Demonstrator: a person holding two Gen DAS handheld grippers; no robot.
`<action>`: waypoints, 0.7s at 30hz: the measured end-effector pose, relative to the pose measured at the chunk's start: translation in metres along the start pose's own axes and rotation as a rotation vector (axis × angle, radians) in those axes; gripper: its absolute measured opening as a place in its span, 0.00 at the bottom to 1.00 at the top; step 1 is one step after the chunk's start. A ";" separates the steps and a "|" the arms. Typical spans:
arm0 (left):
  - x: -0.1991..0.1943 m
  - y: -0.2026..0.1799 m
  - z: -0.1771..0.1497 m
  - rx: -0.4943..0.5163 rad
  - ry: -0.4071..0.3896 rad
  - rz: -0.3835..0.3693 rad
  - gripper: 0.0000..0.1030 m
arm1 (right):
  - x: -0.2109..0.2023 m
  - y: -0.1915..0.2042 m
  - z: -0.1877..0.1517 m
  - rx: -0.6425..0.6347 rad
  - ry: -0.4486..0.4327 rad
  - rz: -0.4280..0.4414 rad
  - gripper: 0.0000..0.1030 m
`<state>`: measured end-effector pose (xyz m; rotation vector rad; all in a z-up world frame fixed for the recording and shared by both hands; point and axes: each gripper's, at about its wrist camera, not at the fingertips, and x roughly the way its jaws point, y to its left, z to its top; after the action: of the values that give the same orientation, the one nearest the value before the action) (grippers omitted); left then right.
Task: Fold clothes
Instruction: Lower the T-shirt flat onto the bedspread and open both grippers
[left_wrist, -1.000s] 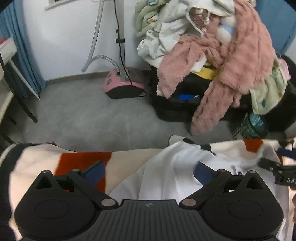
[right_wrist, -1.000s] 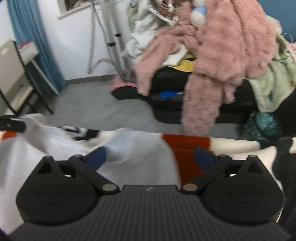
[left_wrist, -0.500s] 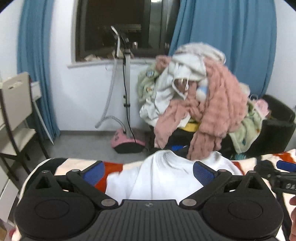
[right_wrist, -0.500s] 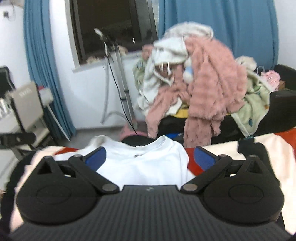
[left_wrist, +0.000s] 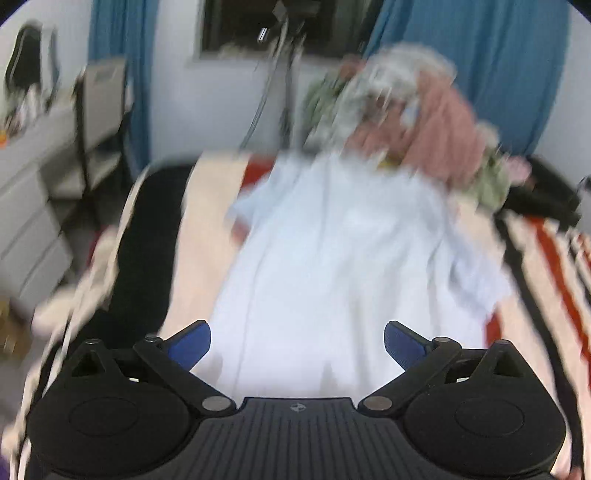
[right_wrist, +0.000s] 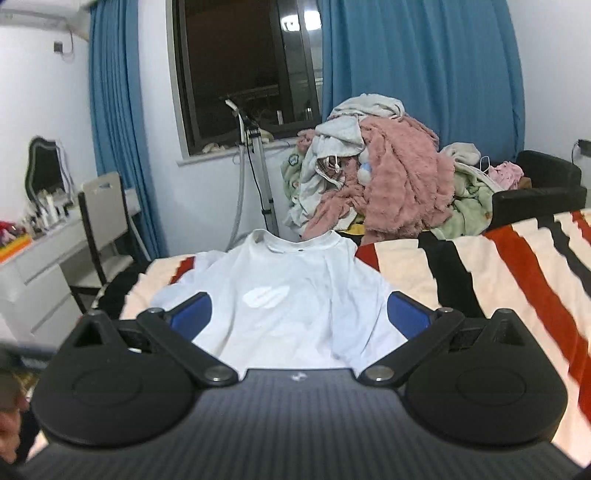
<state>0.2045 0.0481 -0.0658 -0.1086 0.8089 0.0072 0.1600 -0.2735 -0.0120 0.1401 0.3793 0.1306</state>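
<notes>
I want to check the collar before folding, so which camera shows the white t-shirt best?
The right wrist view: the white t-shirt lies sharp and spread on the striped blanket, collar at the far end. The left wrist view shows the shirt too, but motion blur smears it and the collar cannot be made out.

No legible txt anywhere; white print on the tee (right_wrist: 267, 294) is unreadable.
</notes>
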 end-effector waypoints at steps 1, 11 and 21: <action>0.003 0.007 -0.010 -0.007 0.042 0.020 0.96 | -0.005 -0.002 -0.005 0.017 0.001 0.001 1.00; 0.043 0.049 -0.061 -0.176 0.362 0.082 0.63 | 0.001 -0.021 -0.049 0.123 0.039 -0.020 1.00; 0.016 0.037 -0.061 0.022 0.440 0.124 0.05 | 0.028 -0.037 -0.072 0.157 0.081 -0.062 1.00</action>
<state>0.1699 0.0786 -0.1225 -0.0387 1.2540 0.0938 0.1625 -0.2979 -0.0944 0.2787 0.4747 0.0457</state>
